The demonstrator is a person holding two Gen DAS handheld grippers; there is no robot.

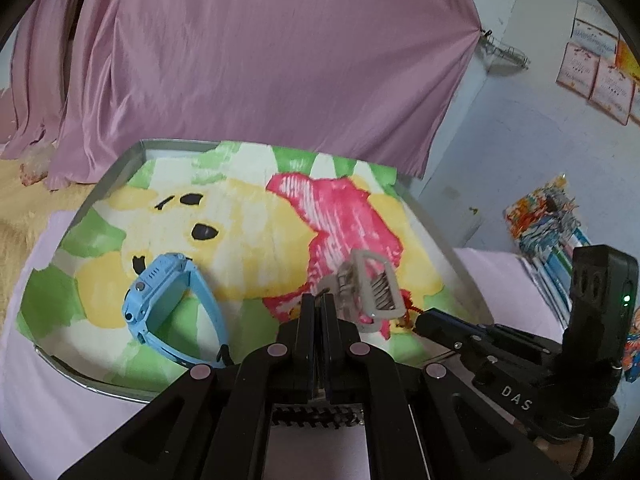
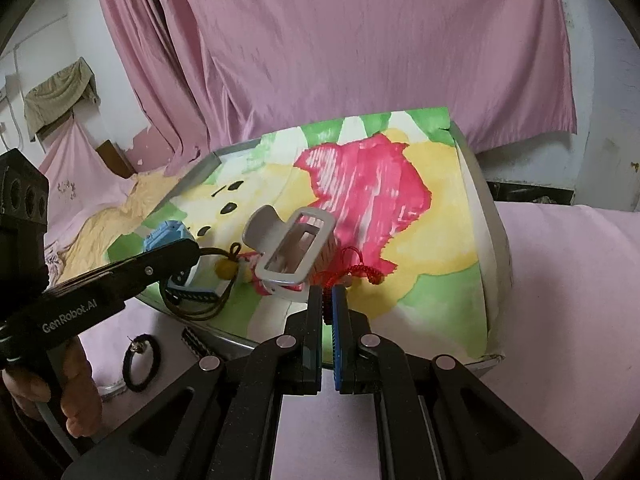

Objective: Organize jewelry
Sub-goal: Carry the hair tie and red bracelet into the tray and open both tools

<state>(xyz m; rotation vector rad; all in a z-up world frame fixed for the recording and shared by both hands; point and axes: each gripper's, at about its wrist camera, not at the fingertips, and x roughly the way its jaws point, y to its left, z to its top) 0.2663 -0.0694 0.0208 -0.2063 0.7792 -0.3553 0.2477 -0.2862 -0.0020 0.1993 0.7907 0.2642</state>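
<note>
A hair claw clip (image 2: 290, 246), pale grey, lies on the tray's (image 2: 498, 240) cartoon cloth, just ahead of both grippers. "GenRobot.AI" is read on the left gripper (image 1: 318, 300), "DAS" on the right gripper (image 2: 327, 292). Left fingers are pressed together on a brown cord (image 2: 200, 304); right fingers stand almost closed, nothing seen between. A blue watch (image 1: 176, 304) lies left. Only the right view shows a black hair tie (image 2: 140, 362).

My left gripper (image 2: 192, 250) covers most of the blue watch (image 2: 168, 236) in the right wrist view. I cannot tell what my left fingertips pinch. The red cord (image 1: 414, 312) runs behind the grey hair claw (image 1: 372, 292). The hair tie (image 2: 140, 362) charm is too small to read.
</note>
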